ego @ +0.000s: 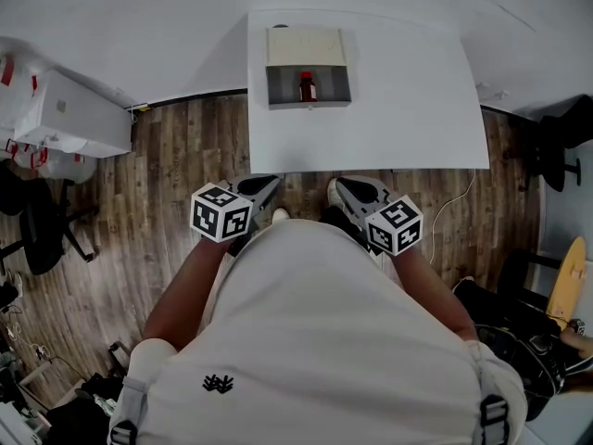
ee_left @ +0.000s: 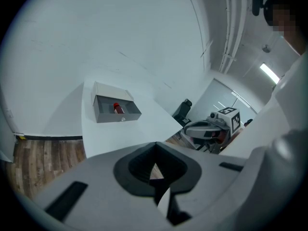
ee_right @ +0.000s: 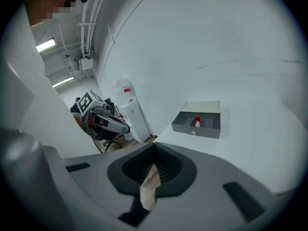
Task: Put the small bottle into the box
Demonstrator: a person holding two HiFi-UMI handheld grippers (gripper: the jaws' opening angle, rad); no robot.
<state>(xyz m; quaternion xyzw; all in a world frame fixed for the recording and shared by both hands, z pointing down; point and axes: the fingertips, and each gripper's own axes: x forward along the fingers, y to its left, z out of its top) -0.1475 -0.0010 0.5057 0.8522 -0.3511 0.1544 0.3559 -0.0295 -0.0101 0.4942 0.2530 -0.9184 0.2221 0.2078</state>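
Observation:
A small bottle (ego: pixel 307 86) with a red cap and dark red body stands upright inside a grey open-topped box (ego: pixel 309 103) at the far side of the white table (ego: pixel 417 109). The same bottle (ee_left: pixel 116 107) (ee_right: pixel 196 121) shows in both gripper views, inside the box (ee_left: pixel 118 116) (ee_right: pixel 195 130). My left gripper (ego: pixel 267 187) (ee_left: pixel 155 150) and right gripper (ego: pixel 345 190) (ee_right: pixel 154 153) hang close to my body, just short of the table's near edge, far from the box. Both have their jaws together with nothing between them.
Wood floor surrounds the table. A white cabinet (ego: pixel 65 114) and a dark chair (ego: pixel 42 230) stand at the left. A black chair (ego: pixel 556 146) and a skateboard (ego: pixel 570 281) are at the right. A thin cable (ego: pixel 454 207) trails under the table's right corner.

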